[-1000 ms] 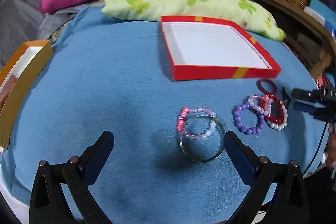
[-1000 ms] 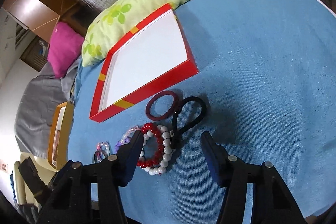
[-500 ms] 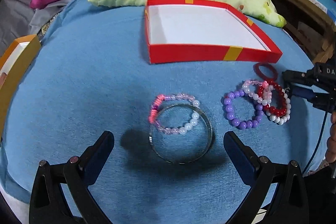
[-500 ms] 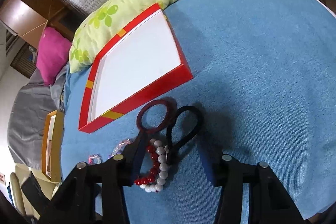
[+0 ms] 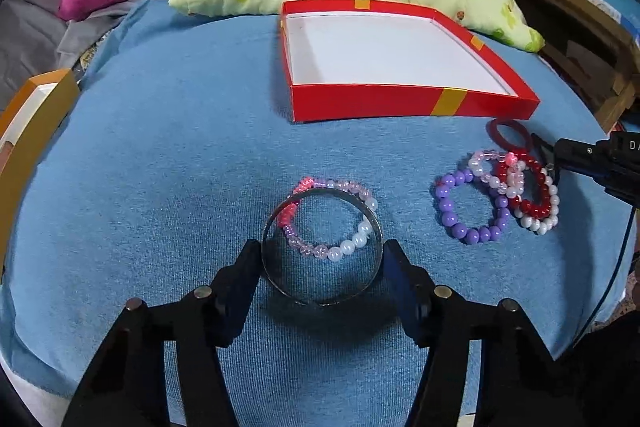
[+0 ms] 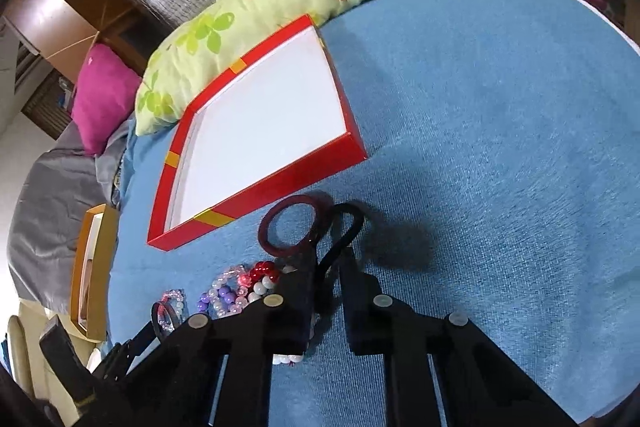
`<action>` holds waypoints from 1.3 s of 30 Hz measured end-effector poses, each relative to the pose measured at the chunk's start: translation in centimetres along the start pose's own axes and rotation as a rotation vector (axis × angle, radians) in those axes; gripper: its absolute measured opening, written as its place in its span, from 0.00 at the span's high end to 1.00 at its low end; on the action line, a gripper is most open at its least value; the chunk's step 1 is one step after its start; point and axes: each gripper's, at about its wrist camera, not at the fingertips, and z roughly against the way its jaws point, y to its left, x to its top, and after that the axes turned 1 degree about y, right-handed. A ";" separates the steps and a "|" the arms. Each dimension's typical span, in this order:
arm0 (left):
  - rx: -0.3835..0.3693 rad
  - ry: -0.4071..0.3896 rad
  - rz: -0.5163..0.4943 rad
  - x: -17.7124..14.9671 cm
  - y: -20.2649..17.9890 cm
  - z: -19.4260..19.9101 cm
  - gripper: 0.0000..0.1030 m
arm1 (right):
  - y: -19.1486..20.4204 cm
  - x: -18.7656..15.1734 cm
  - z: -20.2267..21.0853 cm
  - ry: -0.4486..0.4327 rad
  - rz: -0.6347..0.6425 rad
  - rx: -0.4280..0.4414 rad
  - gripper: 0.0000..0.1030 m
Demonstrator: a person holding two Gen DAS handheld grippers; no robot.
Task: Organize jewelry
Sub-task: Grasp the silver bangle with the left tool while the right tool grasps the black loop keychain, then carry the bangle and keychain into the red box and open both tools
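Bracelets: six beaded or metal, plus two hair ties (image 5: 508, 135).

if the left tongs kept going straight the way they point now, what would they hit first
Probably the blue cloth inside the metal bangle, which the left tongs have just been closing around. The pink beaded bracelet lies just beyond; depth is unclear.
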 end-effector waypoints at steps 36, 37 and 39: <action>0.058 -0.182 -0.032 2.3 -0.1 4.1 0.39 | 0.7 0.3 1.1 -0.082 0.009 0.026 0.94; 0.062 -0.191 -0.034 2.7 -0.1 4.3 0.39 | 0.7 0.4 1.6 -0.099 0.011 0.043 0.94; 0.065 -0.205 -0.046 4.1 -0.3 4.4 0.39 | 1.0 0.7 2.4 -0.131 0.013 0.071 0.94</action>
